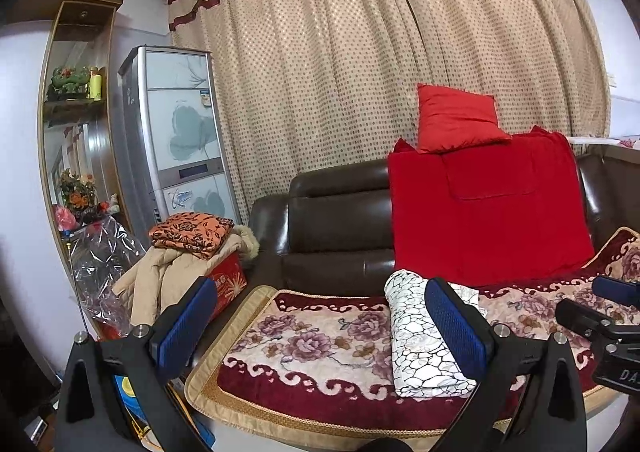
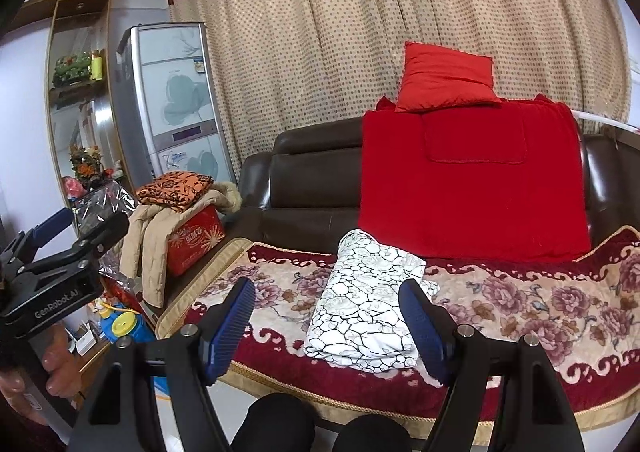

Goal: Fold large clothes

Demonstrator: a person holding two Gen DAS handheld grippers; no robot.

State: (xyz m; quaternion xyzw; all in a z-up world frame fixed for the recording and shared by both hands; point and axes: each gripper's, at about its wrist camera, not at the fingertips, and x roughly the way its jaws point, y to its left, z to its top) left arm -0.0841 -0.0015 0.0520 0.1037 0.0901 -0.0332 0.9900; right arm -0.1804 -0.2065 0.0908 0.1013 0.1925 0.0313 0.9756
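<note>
- Black-framed right gripper [image 2: 326, 324] with blue ribbed pads nearest the lens; jaws spread wide, nothing between them, hanging above the sofa seat.
- Black-framed left gripper [image 1: 320, 328] likewise held wide apart and empty; pads clear of any cloth.
- White garment with a black crackle-and-rose print [image 2: 368, 304] lying on the seat as a compact, narrow folded bundle, resting on the cream-and-maroon floral seat cover [image 2: 540, 304], just in front of both grippers and roughly centred between the right jaws in the right wrist view.
- Red blanket [image 2: 472, 188] draped over the backrest of the dark brown leather sofa [image 2: 312, 176] behind the bundle, red square cushion [image 2: 446, 78] perched on top; both apart from the white garment.
- Beige padded jacket [image 2: 160, 236] and orange-and-black patterned cloth [image 2: 172, 188] heaped on a red printed box [image 2: 196, 244] off the left end of the sofa, well apart from the grippers.
- Judged stage: white garment looks already folded; grippers seemingly free for the next piece or a final tidy.
- To do well: if tidying, come in low and level, pinch only the top layer at a corner, avoid dragging the bundle across the plush cover.
- If fetching the jacket: take it by collar or shoulders with both jaws, lift clear of the box, spread flat on bare seat cover beside the bundle, not on it.
- Risk: thick quilted fabric may slip from shallow pinches; bite deep.
</note>
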